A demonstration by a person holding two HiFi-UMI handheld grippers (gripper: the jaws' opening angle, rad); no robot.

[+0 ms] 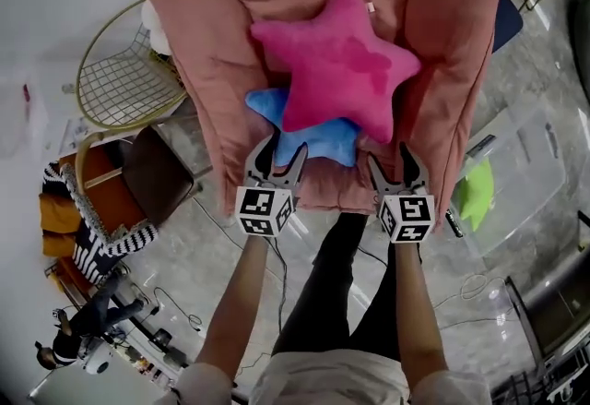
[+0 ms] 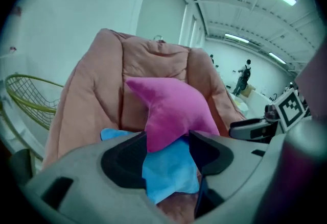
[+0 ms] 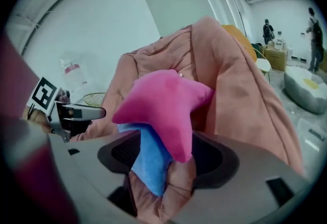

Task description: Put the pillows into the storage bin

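Saw pink star-shaped plush pillow (image 1: pixel 336 62) stacked on blue star-shaped plush pillow (image 1: pixel 318 140), both on seat of salmon padded fabric armchair (image 1: pixel 207 71). Found left gripper (image 1: pixel 274 169) at near seat edge, jaws wide apart, blue pillow's edge at the tips, nothing gripped. Found right gripper (image 1: pixel 398 174) just right of it, jaws equally apart, empty. Noted clear plastic storage bin (image 1: pixel 533 163) on floor, right of armchair.

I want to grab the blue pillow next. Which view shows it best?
The left gripper view: the blue pillow appears large and close, lying under the pink pillow. The head view shows only its edges poking out from beneath the pink one. The right gripper view shows one narrow blue strip.
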